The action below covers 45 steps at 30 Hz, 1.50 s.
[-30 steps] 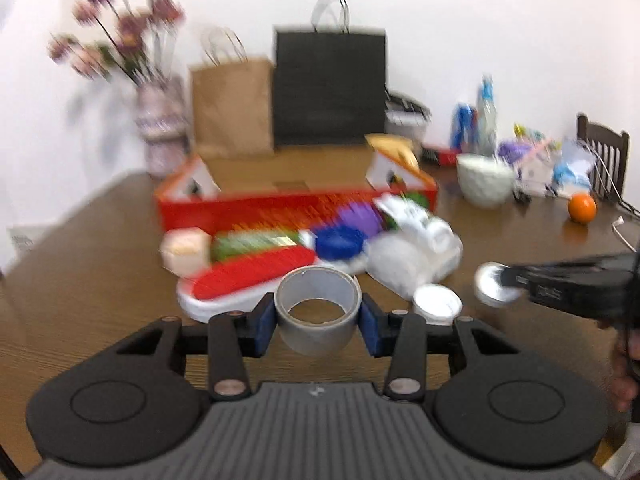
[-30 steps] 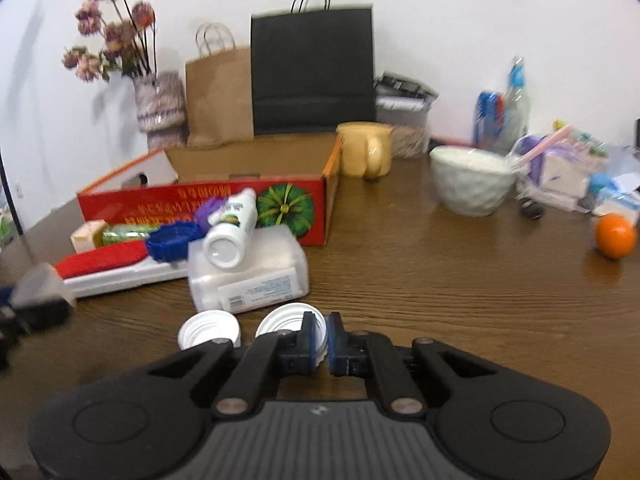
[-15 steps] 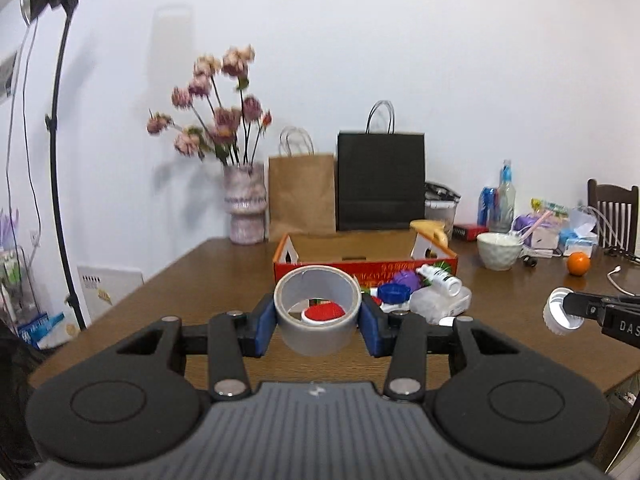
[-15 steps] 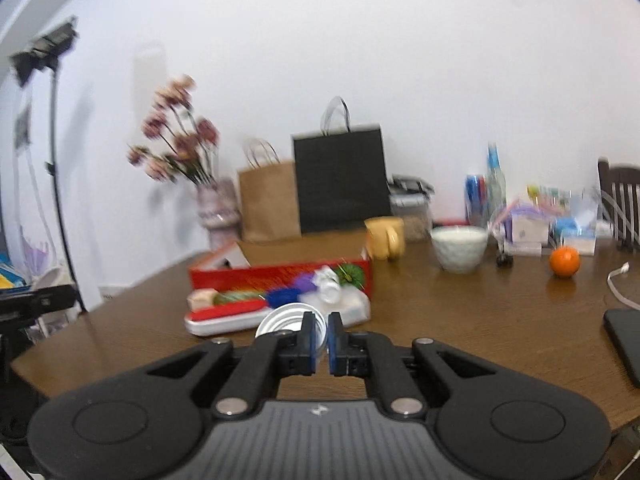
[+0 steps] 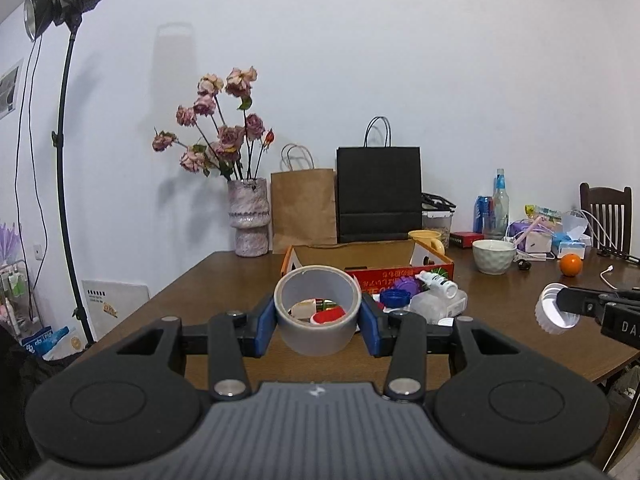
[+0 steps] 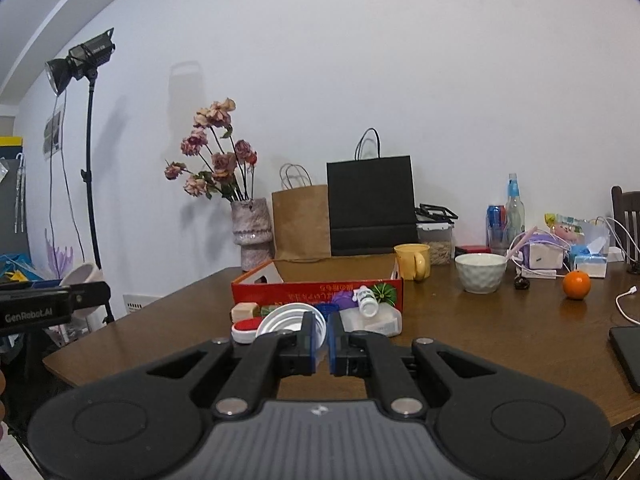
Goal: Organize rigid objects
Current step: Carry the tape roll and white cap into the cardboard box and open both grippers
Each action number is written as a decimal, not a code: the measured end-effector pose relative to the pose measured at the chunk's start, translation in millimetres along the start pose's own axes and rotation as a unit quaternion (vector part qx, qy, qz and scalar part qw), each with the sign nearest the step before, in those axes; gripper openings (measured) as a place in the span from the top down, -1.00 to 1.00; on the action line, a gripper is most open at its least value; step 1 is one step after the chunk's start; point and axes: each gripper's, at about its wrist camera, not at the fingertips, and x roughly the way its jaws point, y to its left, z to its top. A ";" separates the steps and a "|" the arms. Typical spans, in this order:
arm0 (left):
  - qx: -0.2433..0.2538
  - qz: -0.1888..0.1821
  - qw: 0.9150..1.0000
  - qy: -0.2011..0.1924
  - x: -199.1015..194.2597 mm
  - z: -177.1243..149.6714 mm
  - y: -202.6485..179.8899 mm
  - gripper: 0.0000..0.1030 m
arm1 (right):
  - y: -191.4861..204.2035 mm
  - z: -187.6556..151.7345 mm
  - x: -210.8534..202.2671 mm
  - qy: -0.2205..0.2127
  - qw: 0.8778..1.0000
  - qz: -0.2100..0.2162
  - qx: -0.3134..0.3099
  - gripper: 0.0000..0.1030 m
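While both tools are held above the near edge of the tabletop (image 5: 224, 280), a studio light on a stand (image 5: 64, 0) is seen at far left against the white wall. A vase of dried roses (image 5: 248, 220) is set at the back of the tabletop, with a brown paper bag (image 5: 304, 208) and a black paper bag (image 5: 378, 194) lined up to its right. In the left wrist view, a grey tape roll (image 5: 318, 312) is pinched from both sides by the blue pads of the left hand-held gripper (image 5: 318, 322), its hollow facing the camera. Beyond it, an open red cardboard box (image 5: 400, 270) is seen, with a cluster of small items heaped just in front: a blue cap (image 5: 394, 298), a white bottle (image 5: 436, 282) lying on a clear container. Further right, a white bowl (image 5: 494, 256) and an orange (image 5: 570, 265) are spotted. At far right, a white lid (image 5: 554, 314) is nipped by its rim in the right hand-held gripper (image 6: 320, 334), jaws pressed almost together, the lid carried in the air clear of the tabletop.
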 end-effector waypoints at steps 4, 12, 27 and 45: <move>-0.014 0.007 1.000 0.011 9.7 -4.8 9.0 0.16 | -2.7 2.2 7.5 0.002 1.000 -0.012 -0.002 0.89; -0.026 0.021 0.999 0.012 43.8 7.2 30.3 0.16 | -16.9 18.6 46.3 0.008 1.000 -0.026 -0.003 0.89; -0.062 -0.066 0.994 0.067 277.9 131.2 52.4 0.16 | -90.0 157.6 273.2 0.038 0.998 0.042 0.019 0.89; 0.010 -0.011 0.963 0.269 583.2 69.5 17.8 -0.19 | -106.7 111.3 600.7 0.293 0.949 -0.069 -0.093 0.77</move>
